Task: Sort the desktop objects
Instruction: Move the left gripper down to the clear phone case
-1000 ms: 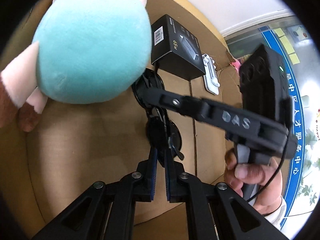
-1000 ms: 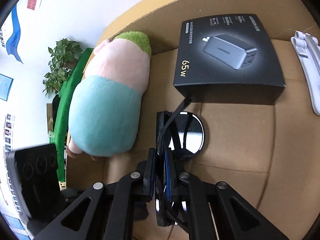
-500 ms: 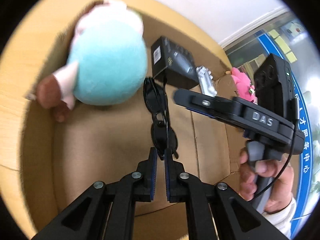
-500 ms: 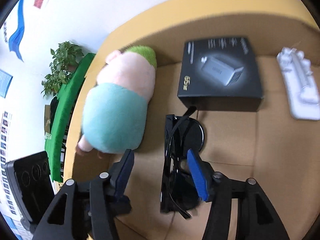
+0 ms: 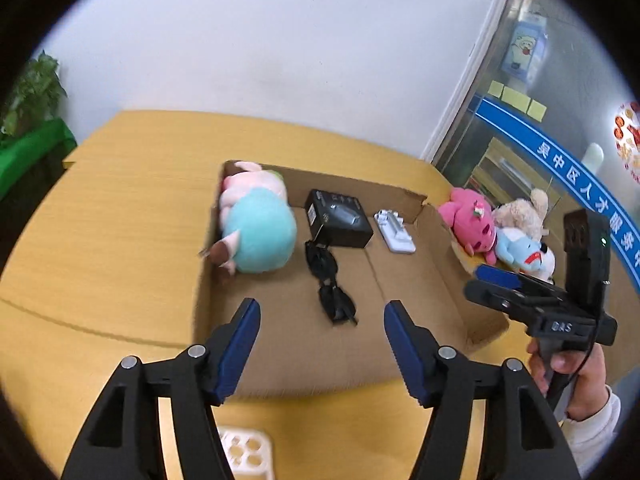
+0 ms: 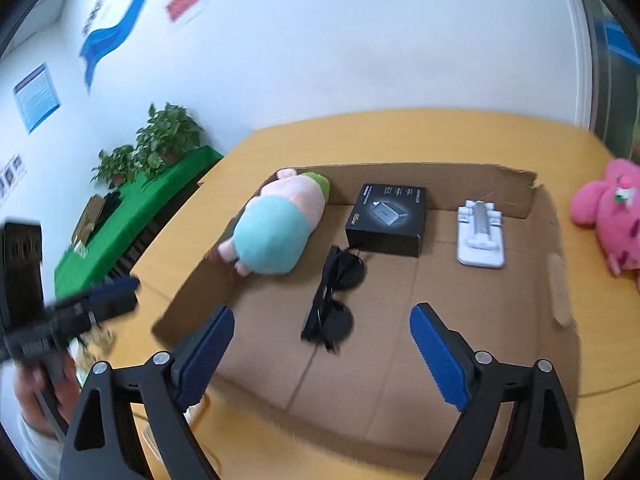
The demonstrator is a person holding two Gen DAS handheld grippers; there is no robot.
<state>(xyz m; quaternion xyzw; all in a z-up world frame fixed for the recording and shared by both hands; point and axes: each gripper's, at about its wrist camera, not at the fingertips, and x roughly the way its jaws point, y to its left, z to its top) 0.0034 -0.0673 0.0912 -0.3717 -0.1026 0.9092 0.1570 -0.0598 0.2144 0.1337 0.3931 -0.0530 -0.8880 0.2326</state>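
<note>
Where sunglasses (image 6: pixel 334 294) lie, plush pig (image 6: pixel 276 232), charger box (image 6: pixel 386 220) beside

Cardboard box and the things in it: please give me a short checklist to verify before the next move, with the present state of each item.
1. Black sunglasses lie flat on the floor of the shallow cardboard box, clear of both grippers: ok.
2. Left gripper has nothing between its blue pads, jaws opening: ok.
3. Right gripper has nothing between its pads, jaws opening: ok.
4. Teal and pink plush toy, black charger box and white folding stand are inside the cardboard box: ok.
5. Pink plush toy and the plush toys beside it are outside the box: not ok.
6. Which one to take next: cannot tell.
</note>
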